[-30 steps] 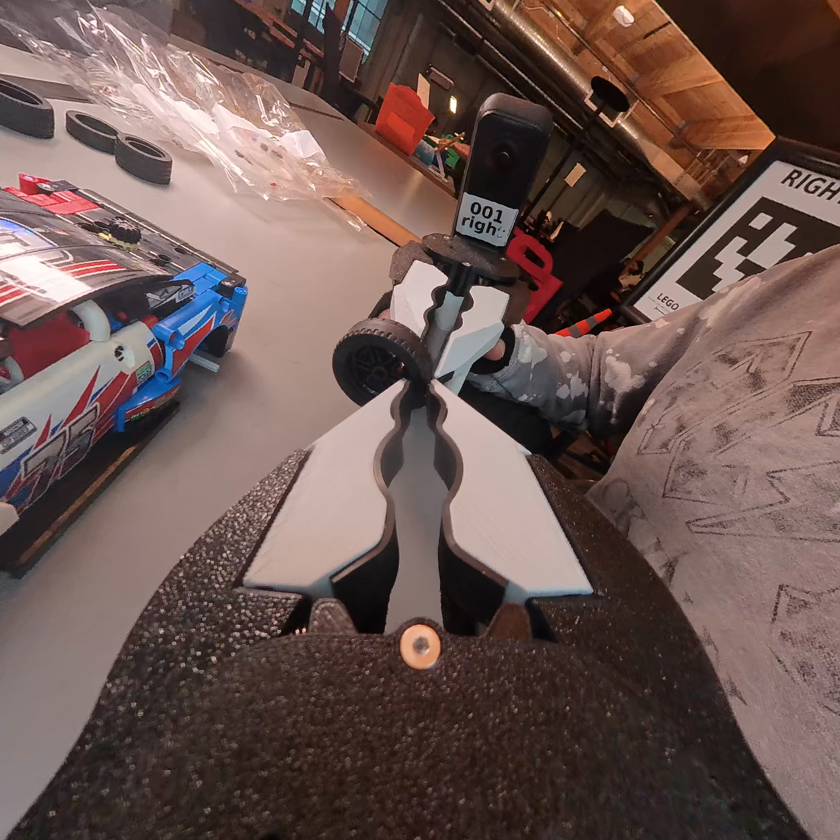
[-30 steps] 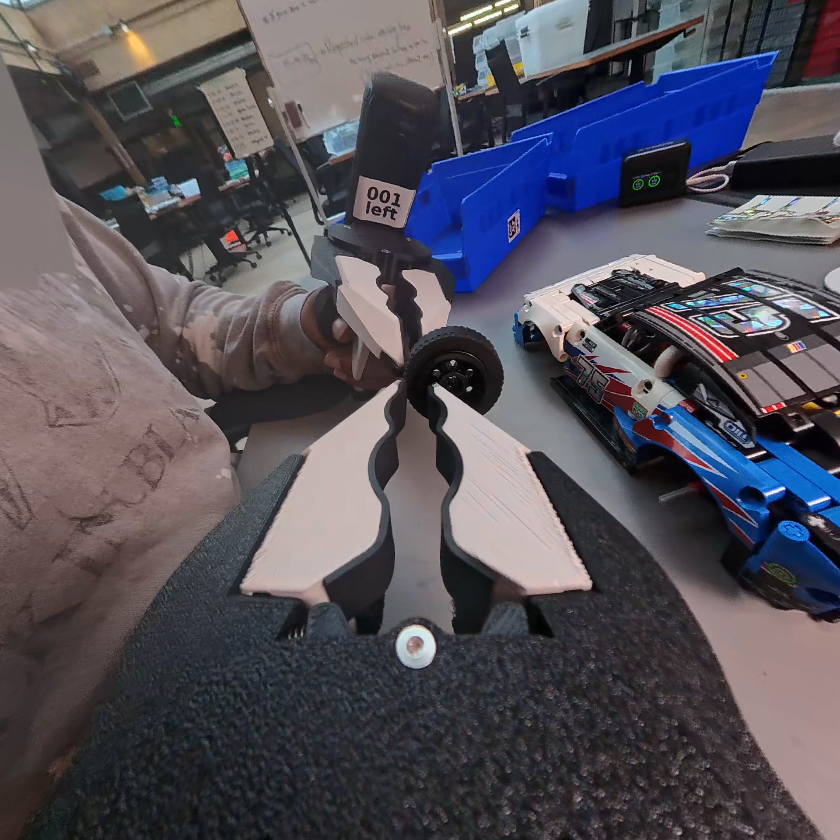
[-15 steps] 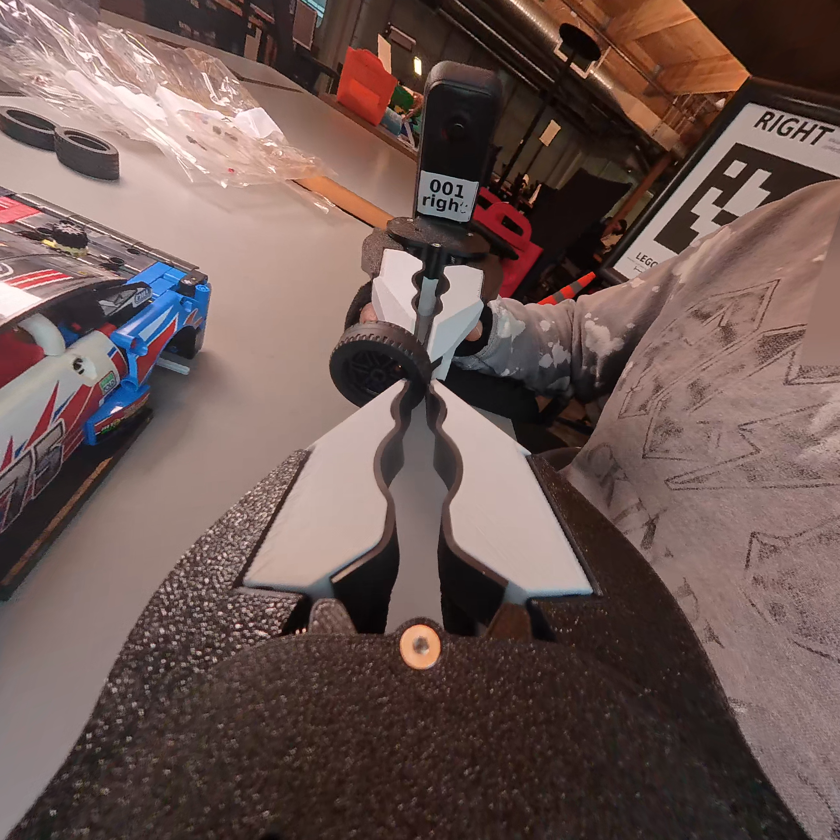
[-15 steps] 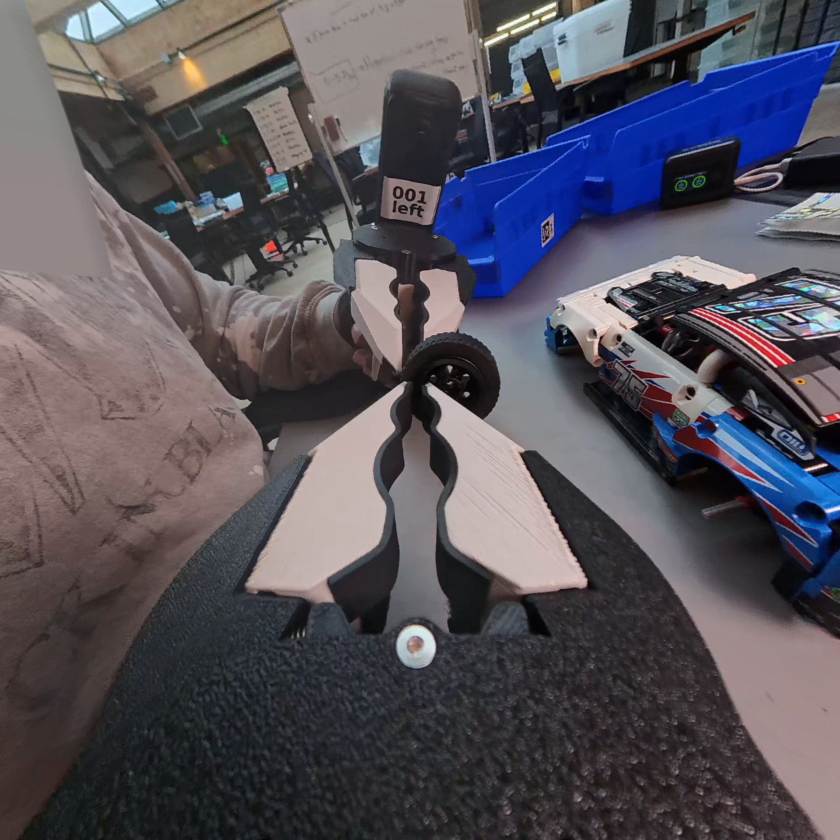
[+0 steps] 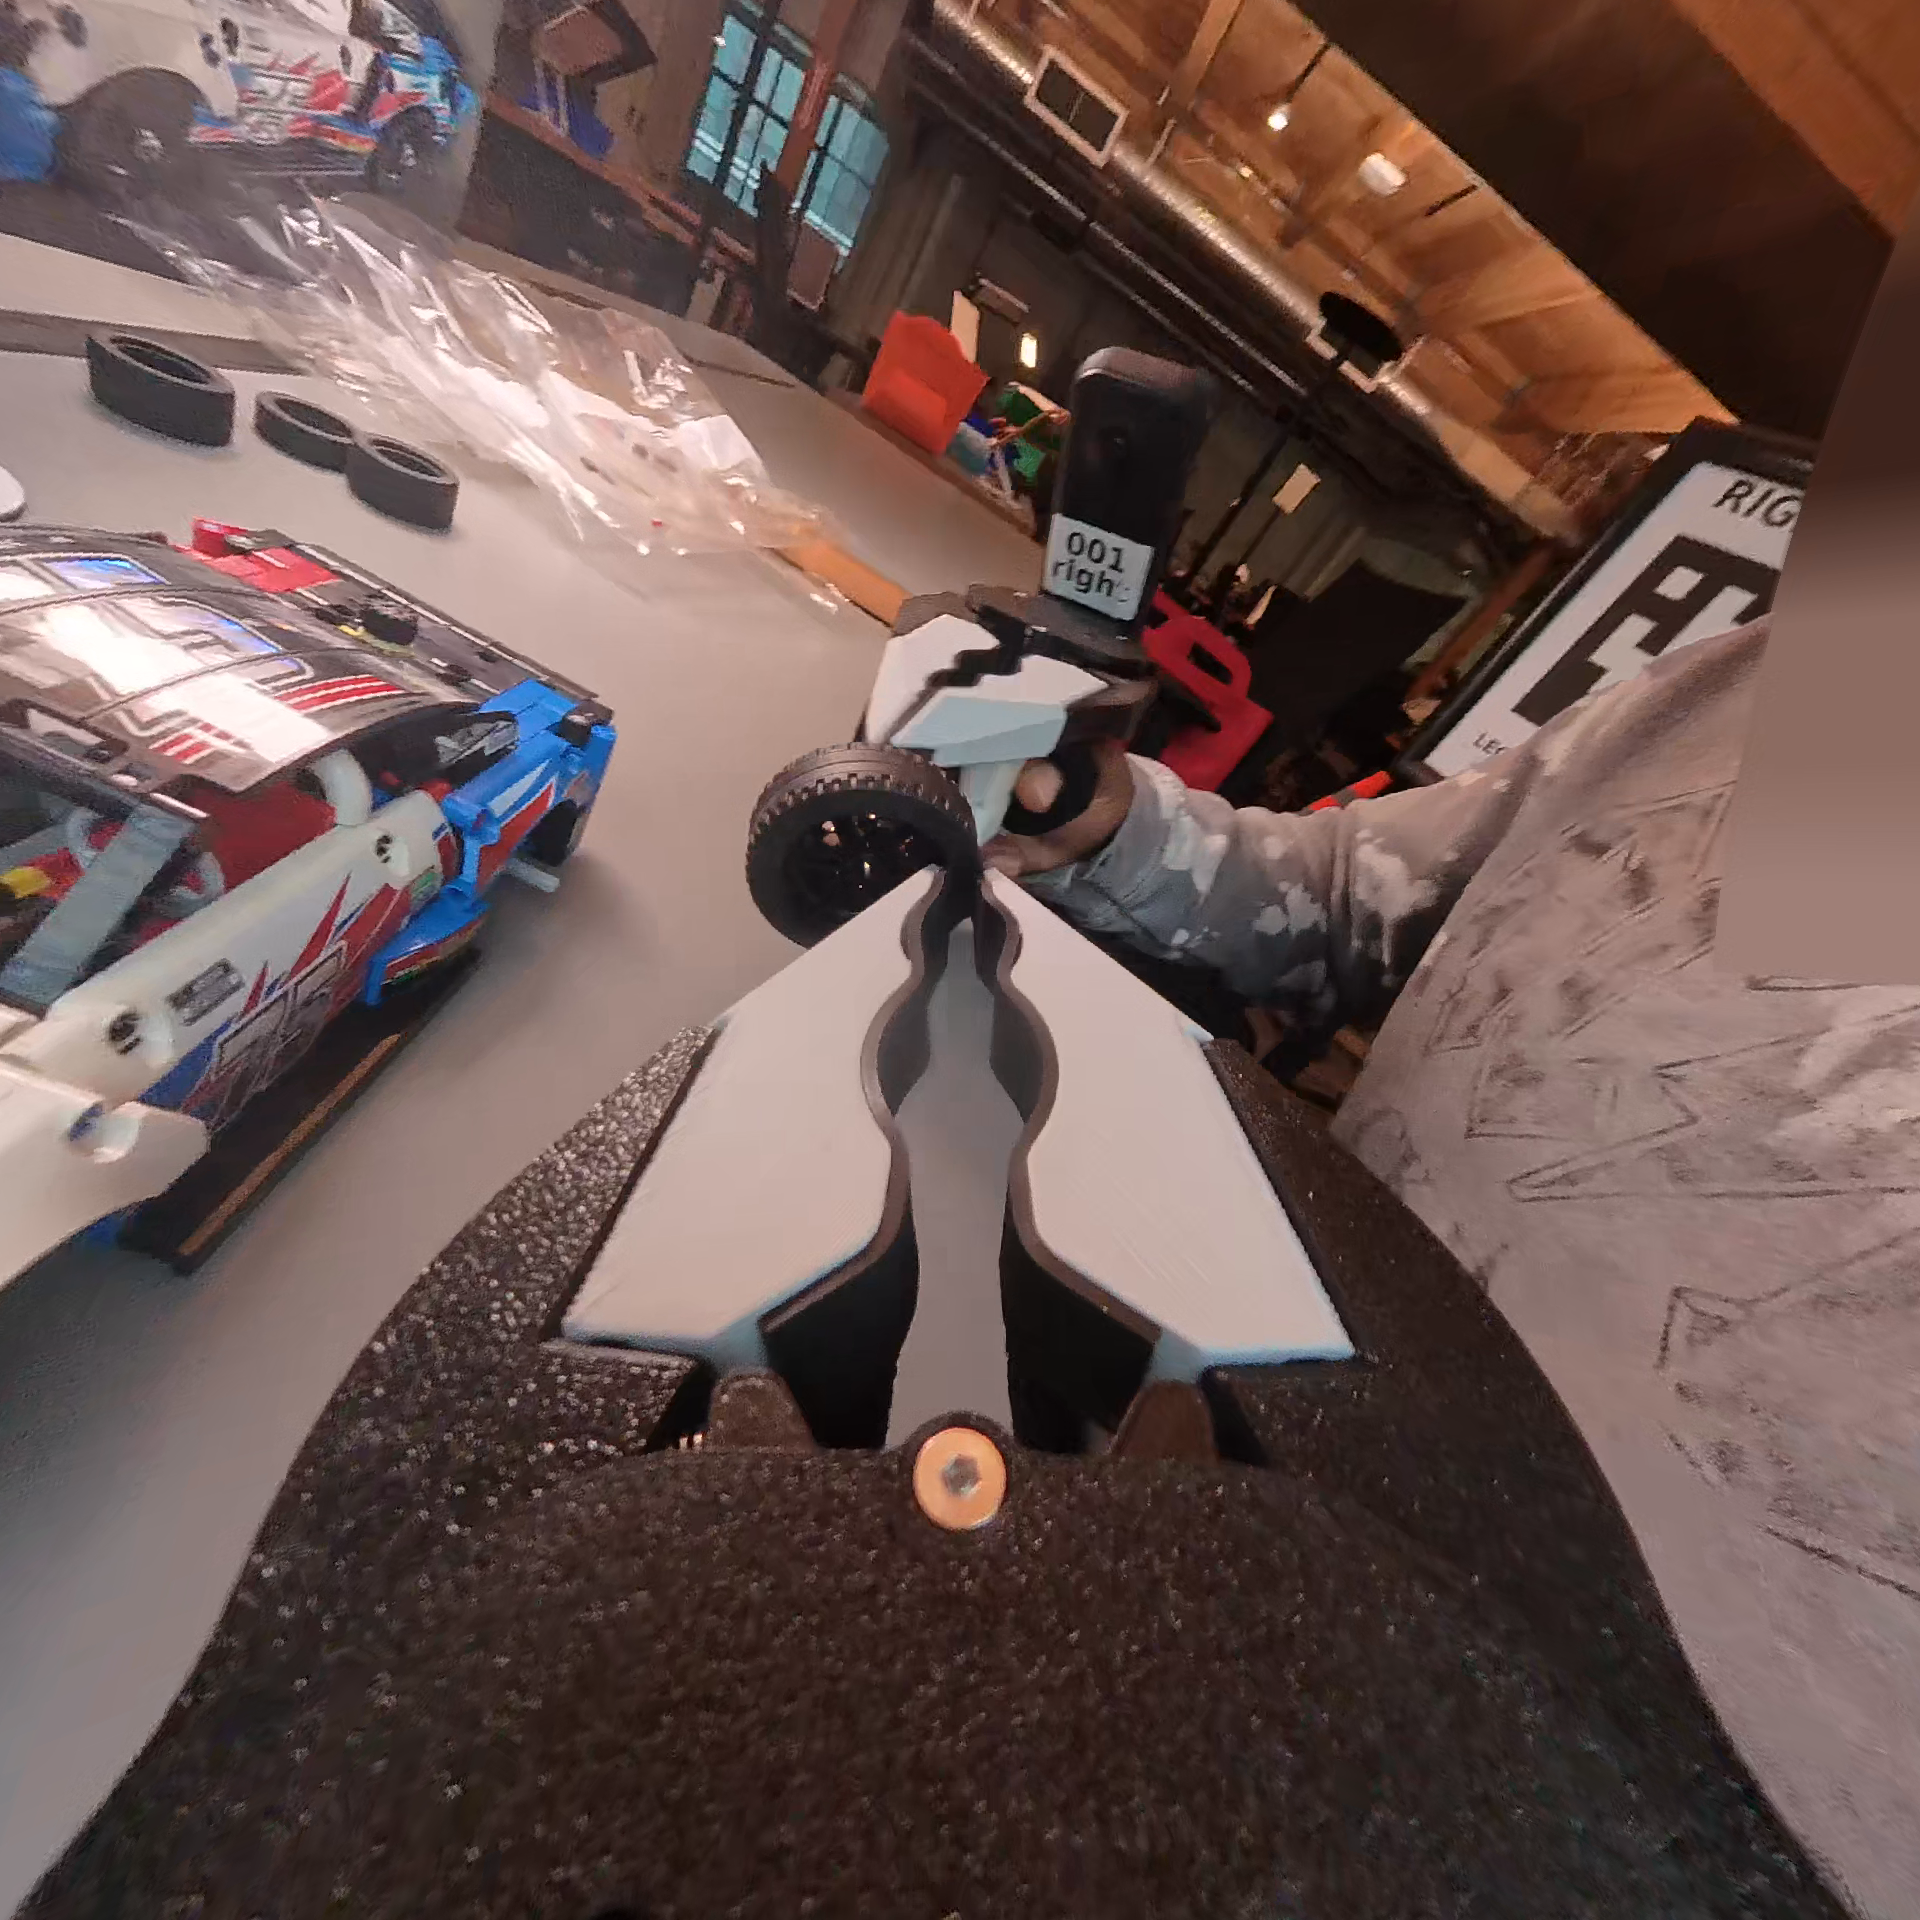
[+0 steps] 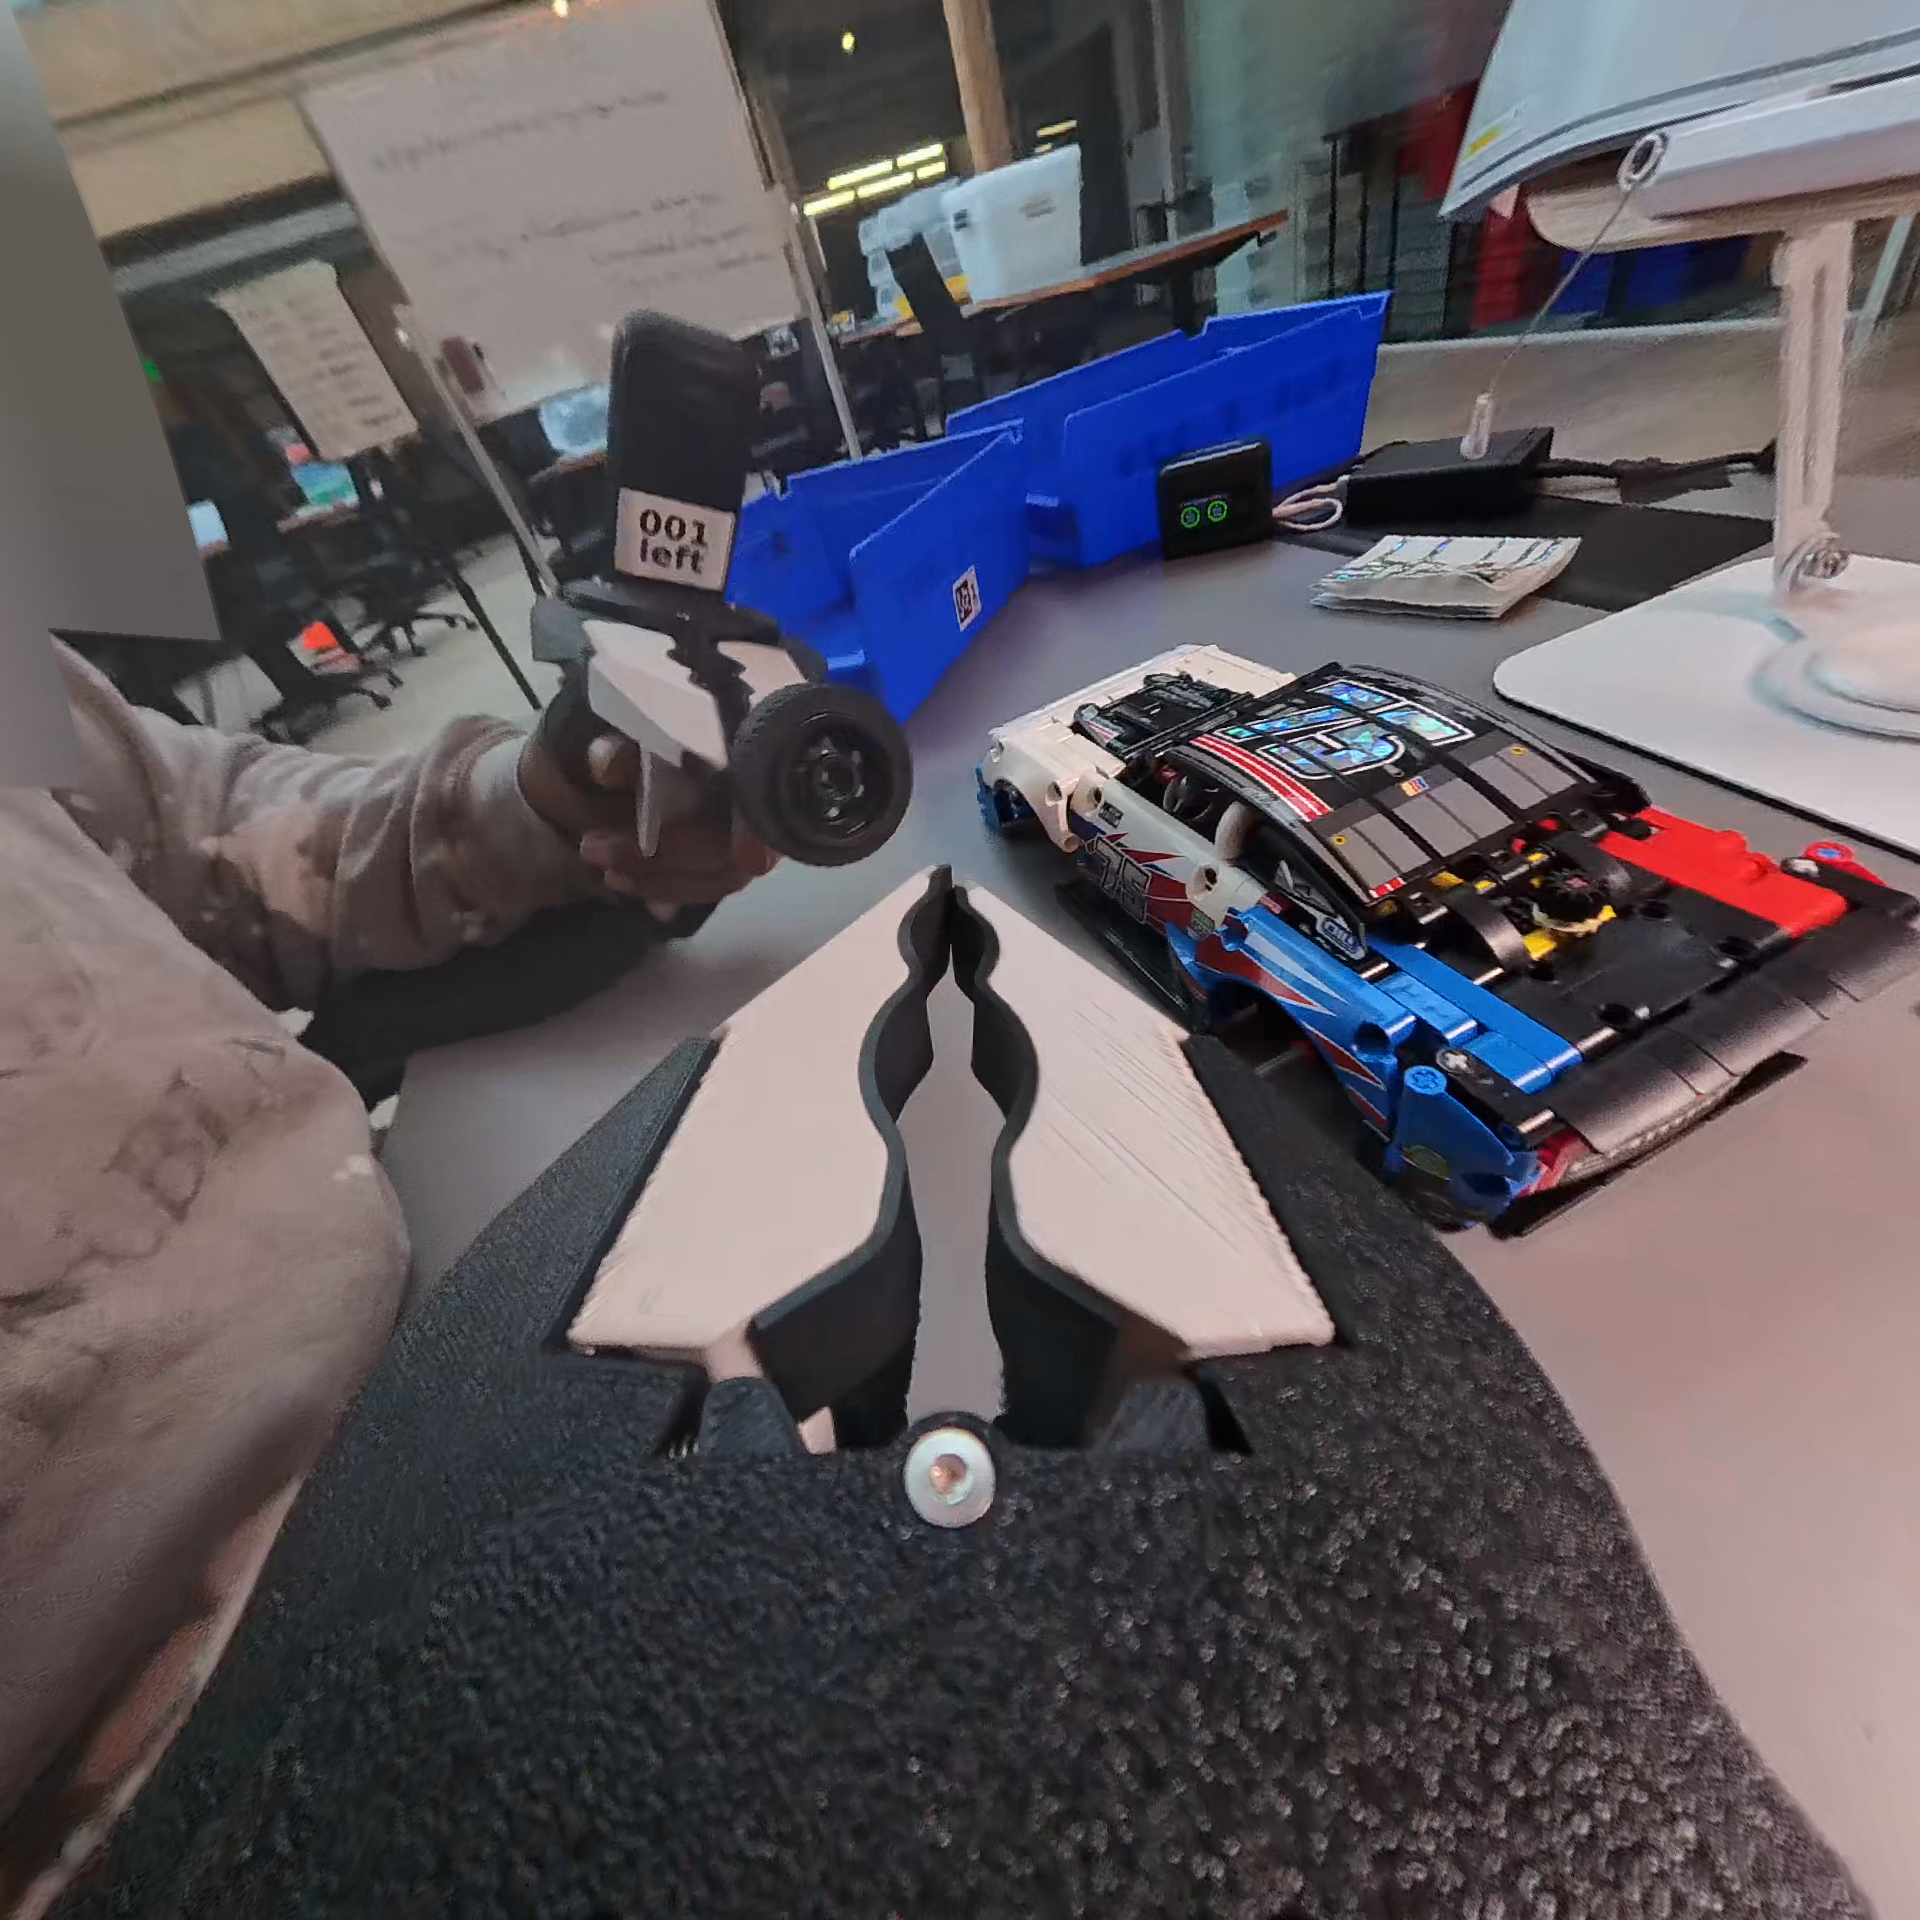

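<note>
The small black toy wheel with a rubber tyre hangs above the grey table, pinched by its inner side in the narrow-set left gripper. It is probably light, with a stiff hub and a grippy tread that suits a hold. The right gripper is empty, tips together, near the blue, white and black brick-built race car.
</note>
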`<state>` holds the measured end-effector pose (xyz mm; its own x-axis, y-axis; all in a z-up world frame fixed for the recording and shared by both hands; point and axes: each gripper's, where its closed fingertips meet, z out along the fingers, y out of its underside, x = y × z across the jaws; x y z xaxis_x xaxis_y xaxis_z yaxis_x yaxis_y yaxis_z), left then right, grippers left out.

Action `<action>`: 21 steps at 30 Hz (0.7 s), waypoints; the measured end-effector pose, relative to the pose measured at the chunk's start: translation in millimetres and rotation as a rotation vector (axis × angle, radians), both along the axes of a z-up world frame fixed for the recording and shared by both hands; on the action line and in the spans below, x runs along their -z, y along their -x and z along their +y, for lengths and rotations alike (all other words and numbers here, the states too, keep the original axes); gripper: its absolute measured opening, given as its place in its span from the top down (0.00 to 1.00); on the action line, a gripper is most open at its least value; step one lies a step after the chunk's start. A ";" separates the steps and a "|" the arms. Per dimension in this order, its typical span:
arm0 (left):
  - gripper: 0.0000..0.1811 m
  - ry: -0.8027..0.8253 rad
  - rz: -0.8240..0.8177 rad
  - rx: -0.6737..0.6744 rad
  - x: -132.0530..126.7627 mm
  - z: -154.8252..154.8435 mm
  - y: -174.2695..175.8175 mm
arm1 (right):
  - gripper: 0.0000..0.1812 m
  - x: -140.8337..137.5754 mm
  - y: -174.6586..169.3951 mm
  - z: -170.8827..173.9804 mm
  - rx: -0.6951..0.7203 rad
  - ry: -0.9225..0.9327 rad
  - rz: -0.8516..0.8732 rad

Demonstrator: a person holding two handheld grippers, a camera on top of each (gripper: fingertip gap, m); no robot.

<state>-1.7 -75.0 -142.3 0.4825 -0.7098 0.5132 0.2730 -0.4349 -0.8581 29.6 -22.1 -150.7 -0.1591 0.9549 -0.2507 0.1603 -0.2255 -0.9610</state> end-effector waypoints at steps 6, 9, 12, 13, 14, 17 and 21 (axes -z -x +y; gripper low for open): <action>0.99 0.044 -0.018 0.029 8.1 2.8 -7.6 | 1.00 -6.6 15.9 -28.7 -0.059 -0.062 0.018; 0.99 0.050 -0.017 0.033 10.1 3.6 -10.0 | 0.95 4.3 17.8 -35.4 -0.090 -0.050 -0.028; 0.99 0.039 0.013 0.033 11.2 3.0 -12.3 | 0.93 6.8 18.0 -38.8 -0.100 -0.053 -0.040; 0.99 0.036 0.025 0.035 11.9 2.4 -12.6 | 0.93 7.1 17.8 -39.2 -0.105 -0.052 -0.041; 0.99 0.030 0.038 0.037 12.4 1.6 -12.9 | 0.95 7.1 17.3 -41.5 -0.121 -0.047 -0.040; 0.99 0.020 0.048 0.060 11.5 -2.5 -15.8 | 1.00 3.8 14.9 -44.3 -0.153 -0.020 -0.019; 0.99 0.009 0.090 0.075 14.7 -5.9 -20.2 | 0.96 6.6 13.9 -44.5 -0.141 -0.105 -0.036</action>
<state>18.5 -81.0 -156.9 0.4730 -0.7410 0.4766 0.1614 -0.4589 -0.8737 15.8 -66.6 -157.4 -0.2857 0.9451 -0.1586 0.2177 -0.0971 -0.9712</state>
